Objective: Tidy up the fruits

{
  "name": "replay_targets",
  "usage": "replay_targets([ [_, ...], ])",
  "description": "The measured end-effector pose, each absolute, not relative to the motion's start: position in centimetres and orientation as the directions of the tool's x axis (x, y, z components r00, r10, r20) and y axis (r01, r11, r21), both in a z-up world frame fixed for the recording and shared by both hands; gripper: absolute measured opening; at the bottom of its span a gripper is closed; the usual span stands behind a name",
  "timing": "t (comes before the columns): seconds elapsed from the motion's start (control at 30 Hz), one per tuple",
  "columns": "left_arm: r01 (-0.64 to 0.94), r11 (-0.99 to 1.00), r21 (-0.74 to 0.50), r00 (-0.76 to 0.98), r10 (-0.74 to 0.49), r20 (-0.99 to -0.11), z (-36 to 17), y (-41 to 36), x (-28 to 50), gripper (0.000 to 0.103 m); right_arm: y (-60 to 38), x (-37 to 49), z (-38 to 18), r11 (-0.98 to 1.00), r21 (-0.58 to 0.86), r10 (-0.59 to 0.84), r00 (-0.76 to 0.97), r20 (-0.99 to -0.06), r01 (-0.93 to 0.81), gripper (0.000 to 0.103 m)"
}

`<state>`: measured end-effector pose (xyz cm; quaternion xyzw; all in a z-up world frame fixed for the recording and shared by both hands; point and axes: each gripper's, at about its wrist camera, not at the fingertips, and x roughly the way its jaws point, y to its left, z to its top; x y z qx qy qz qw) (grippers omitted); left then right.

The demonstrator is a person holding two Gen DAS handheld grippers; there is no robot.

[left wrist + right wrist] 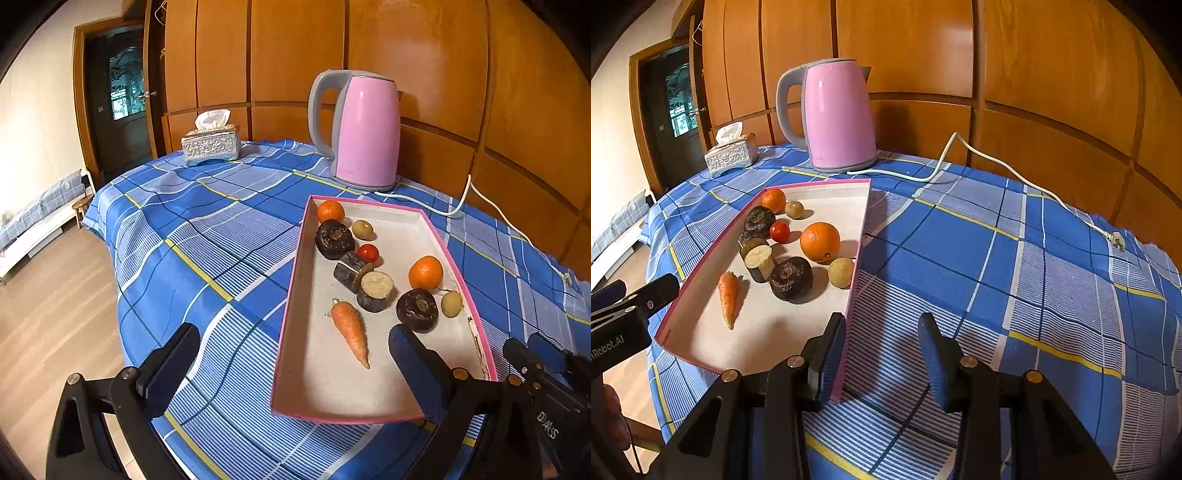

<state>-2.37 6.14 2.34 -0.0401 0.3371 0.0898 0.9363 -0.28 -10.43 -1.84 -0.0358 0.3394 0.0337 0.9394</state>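
A pink-rimmed white tray (291,295) lies on the blue checked tablecloth (207,229). It holds two oranges (425,272), a cherry tomato (368,252), a carrot (351,332), two dark round roots (334,239), cut dark cane pieces (375,291) and two small tan fruits (451,303). My left gripper (293,332) is wide open across the tray's near left corner, with one finger over the tray floor. My right gripper (882,325) is open astride the tray's right wall (858,258). Its left finger is inside against the wall and its right finger stands apart over the cloth.
A pink kettle (365,129) stands behind the tray, and its white cord (997,162) trails right to a loose plug (1115,240). A silver tissue box (210,144) sits at the far left corner. The table edge drops to wooden floor (55,295) on the left.
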Motion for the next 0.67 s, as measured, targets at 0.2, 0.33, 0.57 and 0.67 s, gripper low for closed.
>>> replay_targets([
  [0.2, -0.200, 0.980, -0.011, 0.753, 0.146, -0.641, 2.25, 6.25, -2.39, 0.103, -10.42, -0.30, -1.81, 0.995, -0.045, 0.039, 0.768, -0.640, -0.087, 0.041],
  [0.33, -0.201, 0.980, -0.011, 0.753, 0.147, -0.641, 2.26, 6.32, -2.40, 0.103, -10.41, -0.29, -1.83, 0.995, -0.044, 0.040, 0.767, -0.640, -0.088, 0.041],
  [0.57, -0.188, 0.982, -0.019, 0.771, 0.135, -0.622, 2.43, 6.35, -2.82, 0.103, -10.37, -0.31, -1.68, 0.995, -0.047, 0.039, 0.768, -0.639, -0.090, 0.041],
  [0.67, -0.183, 0.983, -0.022, 0.772, 0.130, -0.622, 2.47, 6.30, -2.76, 0.103, -10.45, -0.29, -1.61, 0.995, -0.047, 0.039, 0.769, -0.639, -0.089, 0.041],
])
